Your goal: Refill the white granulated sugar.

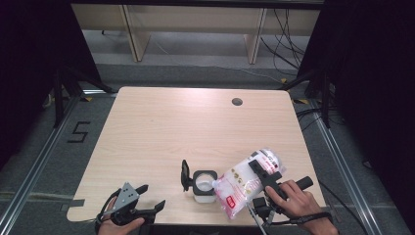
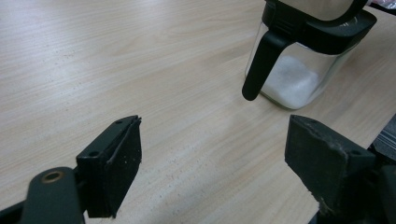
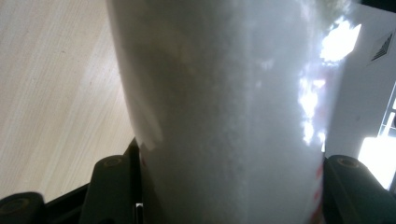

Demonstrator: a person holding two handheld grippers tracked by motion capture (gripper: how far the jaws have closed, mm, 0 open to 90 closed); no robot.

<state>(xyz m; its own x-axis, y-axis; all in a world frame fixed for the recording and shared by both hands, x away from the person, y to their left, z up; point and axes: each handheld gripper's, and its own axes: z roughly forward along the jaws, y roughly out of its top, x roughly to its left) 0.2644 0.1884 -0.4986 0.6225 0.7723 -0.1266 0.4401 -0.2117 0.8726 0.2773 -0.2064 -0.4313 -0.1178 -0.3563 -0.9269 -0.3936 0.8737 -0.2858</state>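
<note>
Near the front edge of the pale wooden table (image 1: 161,127), a small square clear container with a black rim (image 1: 204,186) is seen, its black hinged lid (image 1: 185,175) raised at its left side. White granules are visible at its bottom in the left gripper view (image 2: 292,84). A soft transparent plastic bag of white granules with red print (image 1: 242,183) is held tilted by the right gripper (image 1: 266,177), its lower corner resting at the container's opening. In the right gripper view the bag (image 3: 224,112) is pinched between the two black jaws, which are pressed against its sides. The left gripper (image 1: 147,198) is held low at the table's front left, well apart from the container; its jaws are spread wide, with nothing between them.
</note>
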